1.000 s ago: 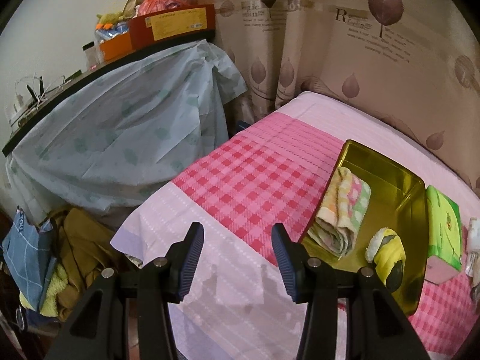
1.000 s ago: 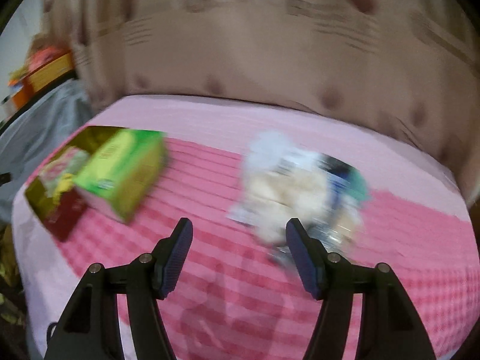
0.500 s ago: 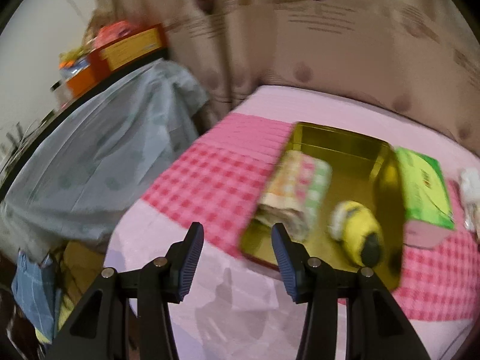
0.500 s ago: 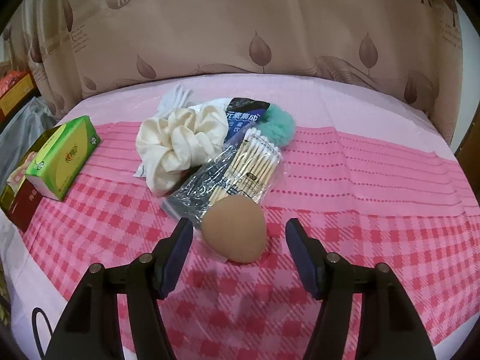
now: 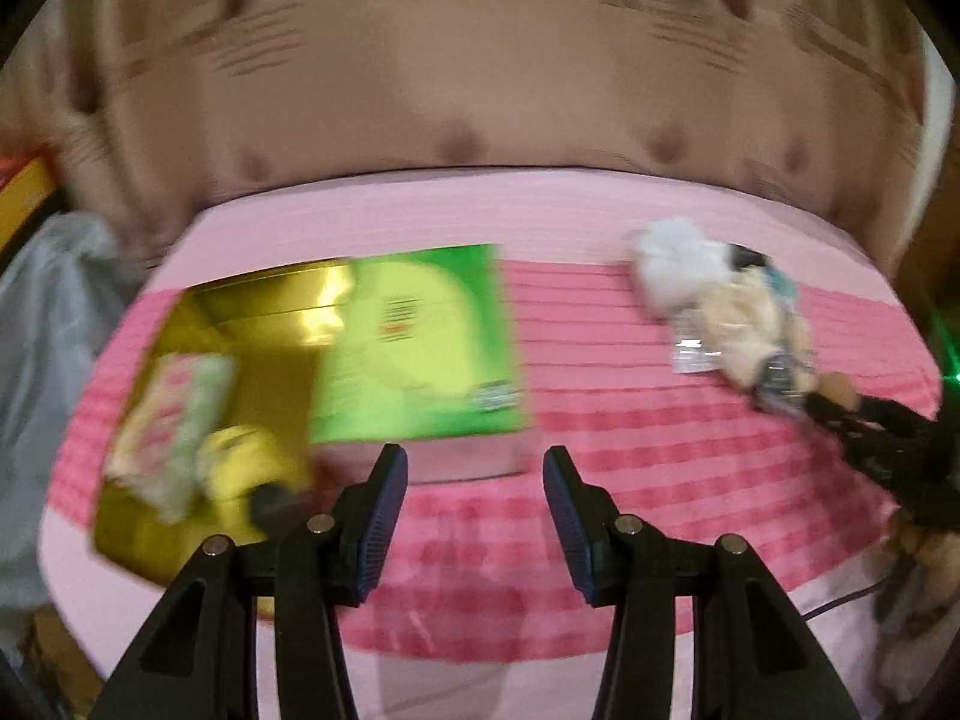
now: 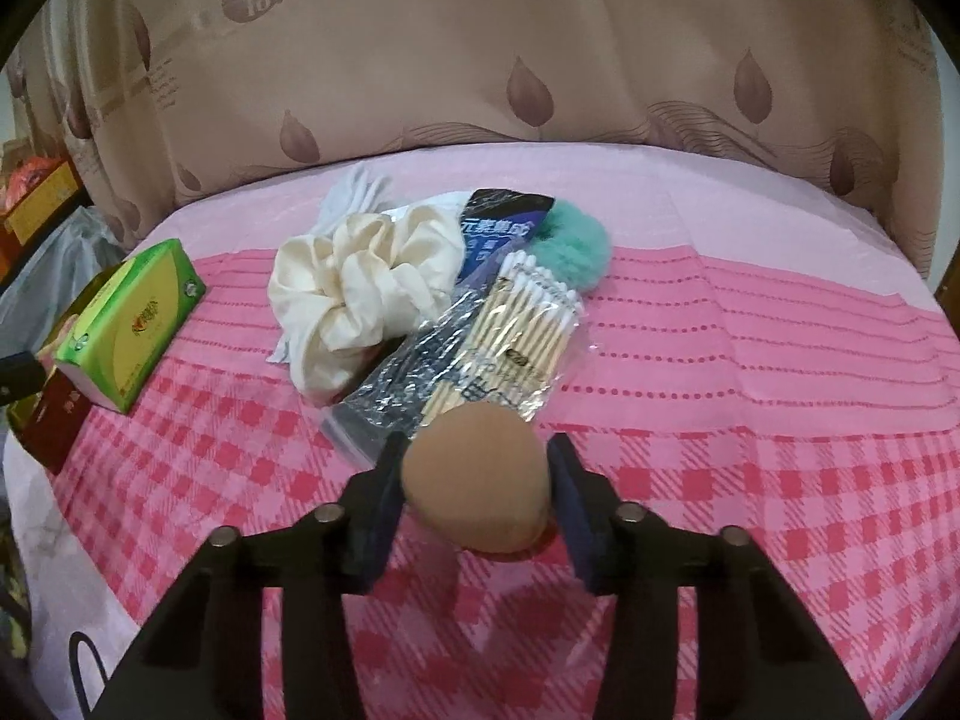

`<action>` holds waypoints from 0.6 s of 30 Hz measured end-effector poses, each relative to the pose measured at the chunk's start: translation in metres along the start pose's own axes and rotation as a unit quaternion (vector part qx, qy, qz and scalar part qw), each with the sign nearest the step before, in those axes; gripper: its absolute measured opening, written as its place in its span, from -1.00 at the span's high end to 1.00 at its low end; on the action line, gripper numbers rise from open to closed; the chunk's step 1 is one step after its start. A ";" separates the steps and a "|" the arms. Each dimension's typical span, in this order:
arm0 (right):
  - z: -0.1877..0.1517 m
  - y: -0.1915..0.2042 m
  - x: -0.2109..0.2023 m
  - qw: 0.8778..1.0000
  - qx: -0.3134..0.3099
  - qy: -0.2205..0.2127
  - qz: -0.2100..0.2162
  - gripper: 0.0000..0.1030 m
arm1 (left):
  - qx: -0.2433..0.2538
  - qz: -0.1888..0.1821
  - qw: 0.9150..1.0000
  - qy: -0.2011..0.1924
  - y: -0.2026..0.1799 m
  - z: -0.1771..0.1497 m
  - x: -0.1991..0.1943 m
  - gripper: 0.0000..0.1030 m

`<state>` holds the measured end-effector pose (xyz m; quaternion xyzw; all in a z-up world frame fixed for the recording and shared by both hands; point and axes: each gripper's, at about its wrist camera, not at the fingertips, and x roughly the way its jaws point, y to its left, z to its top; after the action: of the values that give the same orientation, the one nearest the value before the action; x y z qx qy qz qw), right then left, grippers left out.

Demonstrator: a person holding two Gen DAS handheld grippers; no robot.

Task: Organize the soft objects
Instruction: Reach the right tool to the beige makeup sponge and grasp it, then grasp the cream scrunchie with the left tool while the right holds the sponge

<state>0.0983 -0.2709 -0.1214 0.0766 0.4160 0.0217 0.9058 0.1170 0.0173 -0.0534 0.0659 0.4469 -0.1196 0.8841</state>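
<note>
Swung across from the cluttered side of the room, the left hand-held gripper (image 5: pixel 474 498) is now aimed at the green tissue box (image 5: pixel 420 348), its jaws spread wide with nothing between them; that view is badly smeared by motion. Over on the right, the right hand-held gripper (image 6: pixel 474 498) has been brought down around the tan makeup sponge (image 6: pixel 477 474), and its jaws are closing at this moment: the left pad is already against the sponge's flank, while the right pad looks to be just at the surface, so a firm pinch cannot yet be confirmed. The sponge is sat on the pink checked bedspread (image 6: pixel 750 480), just in front of the bag of cotton swabs (image 6: pixel 516 330), with the cream scrunchie (image 6: pixel 360 294) and teal pom-pom (image 6: pixel 570 246) behind. It is judged to be very light, springy and easily squashed, so a gentle squeeze across its fat middle should be enough. Its egg shape appears to be laid with the long axis running away from the camera, narrow end toward the swabs, though that is partly hidden. A gold tray (image 5: pixel 252 324), already loaded with a folded towel (image 5: pixel 174 420) and a yellow plush (image 5: pixel 246 468), is waiting left of the box.
</note>
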 end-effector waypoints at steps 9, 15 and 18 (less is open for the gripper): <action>0.010 -0.029 -0.025 0.998 0.047 -0.026 -0.015 0.23 | 0.033 -0.089 0.995 0.023 -0.074 0.031 0.032 0.06; 0.018 -0.060 -0.053 0.994 0.087 -0.058 -0.034 0.23 | 0.057 -0.118 0.991 0.042 -0.116 0.046 0.055 0.06; 0.020 -0.069 -0.058 0.992 0.105 -0.066 -0.026 0.23 | 0.054 -0.134 0.988 0.054 -0.131 0.055 0.069 0.06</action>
<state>0.0737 -0.3476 -0.0764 0.1622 0.3570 -0.0508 0.9185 0.1640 -0.1321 -0.0775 0.0592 0.4917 -0.2566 0.8300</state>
